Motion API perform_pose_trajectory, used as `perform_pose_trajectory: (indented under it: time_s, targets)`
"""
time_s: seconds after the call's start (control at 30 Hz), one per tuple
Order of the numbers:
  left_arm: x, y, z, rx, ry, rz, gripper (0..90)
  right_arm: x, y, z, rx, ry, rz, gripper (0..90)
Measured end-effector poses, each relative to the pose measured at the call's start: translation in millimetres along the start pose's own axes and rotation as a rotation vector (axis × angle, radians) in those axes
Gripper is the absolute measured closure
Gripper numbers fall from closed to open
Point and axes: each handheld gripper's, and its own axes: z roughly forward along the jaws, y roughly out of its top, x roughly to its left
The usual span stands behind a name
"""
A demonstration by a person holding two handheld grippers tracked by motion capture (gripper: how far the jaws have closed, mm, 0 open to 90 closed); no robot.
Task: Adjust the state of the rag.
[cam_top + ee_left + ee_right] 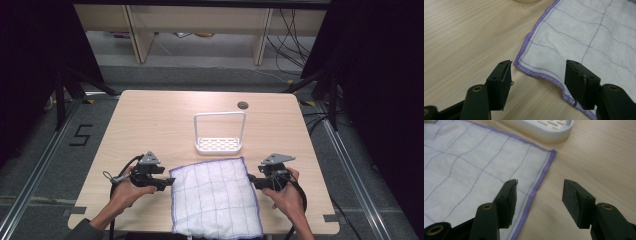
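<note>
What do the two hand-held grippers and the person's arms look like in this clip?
Each hand-held gripper, left and right, is black with two blocky black jaws, brass-coloured pivot rivets, and a grey three-cornered plate on top. A black cable trails from each toward the person. A dark sleeve covers the left forearm.

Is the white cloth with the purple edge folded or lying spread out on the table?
Spread out. The cloth lies flat on the table, its purple hem visible along three sides, no fold showing.
</note>
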Motion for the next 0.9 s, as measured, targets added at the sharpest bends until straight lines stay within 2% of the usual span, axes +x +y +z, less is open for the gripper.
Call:
perform_pose_trajectory:
  time_s: [0.03,0.07,0.1,0.17,0.2,0.23,0.27,0.3,0.4,0.43,0.47,0.5,0.53,0.57,0.6,0.67,0.87,0.9]
  targets:
    - [0.0,0.0,0.0,0.0,0.0,0.0,36.3,0.0,0.0,0.0,0.0,0.0,0.0,46.2]
    - [1.6,1.2,1.4,-0.006,-0.004,-0.008,36.3,-2.6,1.9,2.1,-0.012,0.002,-0.021,46.2]
    - [2.7,2.3,2.2,-0.006,-0.005,-0.02,36.3,-4.0,5.3,2.0,-0.002,-0.002,-0.012,46.1]
    - [4.5,3.7,3.7,-0.014,0.0,-0.026,35.7,-7.9,8.3,4.4,-0.02,0.006,-0.027,46.1]
    - [6.6,4.7,4.3,-0.002,-0.006,-0.031,34.7,-10.9,10.4,5.4,-0.02,0.009,-0.025,46.0]
    - [8.4,5.7,6.1,0.013,-0.006,-0.037,34.2,-10.5,11.6,4.5,0.0,0.01,-0.003,46.0]
    - [8.4,5.7,6.1,0.013,-0.006,-0.037,33.8,-10.5,11.6,4.5,0.0,0.01,-0.003,46.0]
    - [10.1,6.3,7.6,0.02,-0.019,-0.04,33.8,-12.5,12.1,7.1,-0.019,0.004,-0.025,46.0]
    - [11.8,8.6,10.6,0.015,-0.014,-0.048,32.4,-13.4,17.6,11.9,0.016,0.008,-0.006,46.0]
    - [12.4,9.7,10.7,0.021,-0.014,-0.046,32.3,-14.3,17.3,17.1,-0.034,0.002,-0.021,45.9]
    - [12.4,9.7,10.7,0.021,-0.014,-0.046,32.3,-14.3,17.3,17.1,-0.034,0.002,-0.021,45.9]
    - [12.9,11.5,10.9,0.021,0.002,-0.05,32.3,-14.9,21.5,15.1,0.018,0.004,-0.007,45.9]
    - [12.9,11.5,10.9,0.021,0.002,-0.05,32.3,-14.9,21.5,15.1,0.018,0.004,-0.007,45.9]
    - [14.1,12.4,11.9,0.017,-0.003,-0.056,32.3,-16.4,21.7,18.8,-0.012,-0.003,-0.024,45.9]
    - [14.9,13.2,12.1,0.025,-0.003,-0.051,32.0,-18.2,25.0,19.4,0.003,0.006,-0.008,46.0]
    - [15.1,14.6,13.8,0.025,0.002,-0.057,32.0,-19.6,27.1,22.4,0.014,0.004,-0.012,46.0]
    - [17.7,17.8,18.1,0.036,-0.002,-0.062,32.0,-20.5,34.5,31.6,0.009,0.006,0.003,46.0]
    - [17.7,17.8,18.1,0.036,-0.002,-0.062,31.8,-21.1,35.2,33.1,0.006,0.0,-0.011,46.0]
